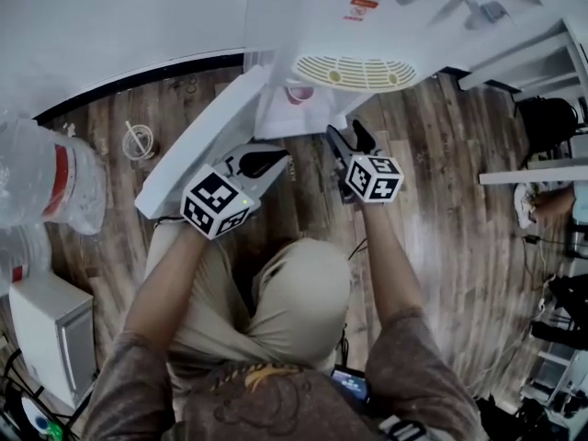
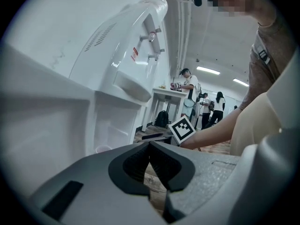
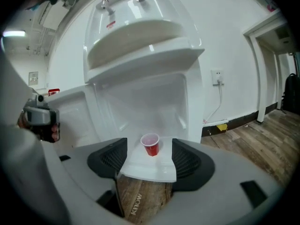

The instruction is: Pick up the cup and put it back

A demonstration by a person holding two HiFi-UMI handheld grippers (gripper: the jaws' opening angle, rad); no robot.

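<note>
1. Head view is showing you facing the white water dispenser (image 1: pixel 303 16) at the top of the frame. Its lower door (image 1: pixel 197 141) is hanging open toward the left, and both grippers are raised at centre frame above the wooden floor (image 1: pixel 441 200).
2. Your right gripper (image 1: pixel 347 131) is holding its jaws wide apart and gripping nothing.
3. Right gripper view is framing the red cup (image 3: pixel 151 145) in the gap between those jaws. The cup is standing upright farther back on the white cabinet floor (image 3: pixel 150 168), clear of both pads.
4. Your left gripper (image 1: pixel 276 162) is sitting left of centre, beside the open door. Its jaw tips are pressing together with nothing between them.
</note>
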